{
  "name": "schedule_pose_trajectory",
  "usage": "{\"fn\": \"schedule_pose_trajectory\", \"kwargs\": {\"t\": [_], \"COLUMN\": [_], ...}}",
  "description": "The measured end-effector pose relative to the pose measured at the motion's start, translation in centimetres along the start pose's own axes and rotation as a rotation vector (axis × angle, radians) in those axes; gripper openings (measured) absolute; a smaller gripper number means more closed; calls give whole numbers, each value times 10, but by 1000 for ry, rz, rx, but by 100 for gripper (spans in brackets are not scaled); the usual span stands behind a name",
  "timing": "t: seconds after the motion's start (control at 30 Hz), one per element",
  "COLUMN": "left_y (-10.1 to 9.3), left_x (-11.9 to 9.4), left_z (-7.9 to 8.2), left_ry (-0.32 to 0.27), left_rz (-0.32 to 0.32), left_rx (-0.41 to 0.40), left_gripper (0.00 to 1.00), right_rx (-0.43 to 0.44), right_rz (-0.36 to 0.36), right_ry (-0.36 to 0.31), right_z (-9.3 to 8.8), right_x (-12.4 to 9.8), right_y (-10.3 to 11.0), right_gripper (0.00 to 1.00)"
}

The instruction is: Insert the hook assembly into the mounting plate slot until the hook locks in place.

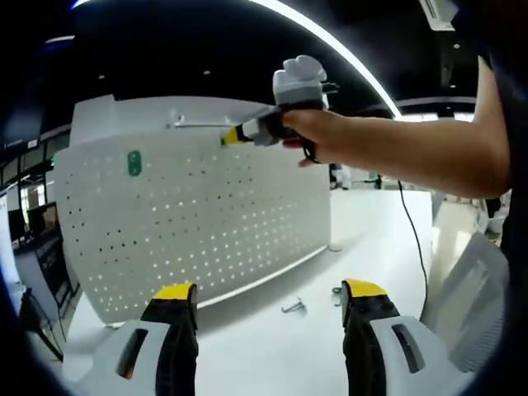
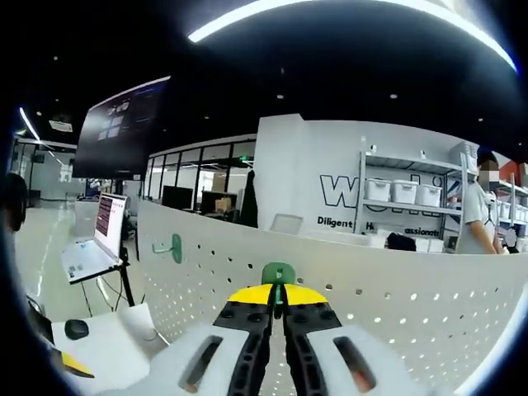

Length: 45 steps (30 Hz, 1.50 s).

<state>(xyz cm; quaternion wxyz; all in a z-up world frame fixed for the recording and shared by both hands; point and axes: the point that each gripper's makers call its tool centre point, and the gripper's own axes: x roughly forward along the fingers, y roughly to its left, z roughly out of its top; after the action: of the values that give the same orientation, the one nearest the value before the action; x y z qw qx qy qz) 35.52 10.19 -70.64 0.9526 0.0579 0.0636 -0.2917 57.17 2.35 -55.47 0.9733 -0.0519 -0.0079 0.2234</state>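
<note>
A white pegboard (image 1: pixel 206 223) stands upright on the white table; one green hook base (image 1: pixel 133 162) sits in its upper left. My left gripper (image 1: pixel 268 290) is open and low in front of the board, holding nothing. A person's hand holds my right gripper (image 1: pixel 233 134) up at the board's top edge, with a thin metal hook rod (image 1: pixel 194 124) sticking out leftward from its tips. In the right gripper view, the right gripper (image 2: pixel 278 290) is shut on a green hook base (image 2: pixel 279 272) close to the pegboard (image 2: pixel 412 305). Another green hook (image 2: pixel 174 247) is mounted further left.
Two loose metal hooks (image 1: pixel 294 307) (image 1: pixel 337 291) lie on the table (image 1: pixel 371 239) before the board. Beyond the board are an open laptop (image 2: pixel 97 243), a mouse (image 2: pixel 76 328), shelves with white bins (image 2: pixel 404 194) and a standing person (image 2: pixel 477 210).
</note>
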Motion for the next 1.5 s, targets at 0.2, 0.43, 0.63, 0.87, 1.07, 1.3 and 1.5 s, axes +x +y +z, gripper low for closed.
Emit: {"fn": "schedule_pose_trajectory", "kwargs": {"t": [0.2, 0.43, 0.63, 0.87, 1.07, 1.3, 1.5], "left_y": [0, 2, 2, 5, 5, 9, 15], "left_x": [1, 1, 0, -1, -1, -6, -10], "left_z": [-2, -3, -2, 1, 2, 8, 5], "left_ry": [6, 5, 1, -15, -22, -49, -45], "left_rz": [-4, -4, -4, 0, -1, 15, 35], "left_rx": [-6, -18, -24, -46, -43, -45, -39], "left_gripper": [72, 72, 71, 70, 69, 67, 67], "right_rx": [7, 15, 14, -12, -77, -157, -249], "right_rz": [-5, 4, -15, -64, -138, -194, -251], "right_ry": [12, 16, 15, 11, 2, 12, 32], "right_z": [-6, -9, -10, -9, -10, -10, -10], "right_x": [5, 12, 17, 19, 22, 25, 26], "right_y": [-1, 6, 9, 11, 10, 11, 11], "right_gripper": [2, 2, 2, 3, 3, 3, 3]}}
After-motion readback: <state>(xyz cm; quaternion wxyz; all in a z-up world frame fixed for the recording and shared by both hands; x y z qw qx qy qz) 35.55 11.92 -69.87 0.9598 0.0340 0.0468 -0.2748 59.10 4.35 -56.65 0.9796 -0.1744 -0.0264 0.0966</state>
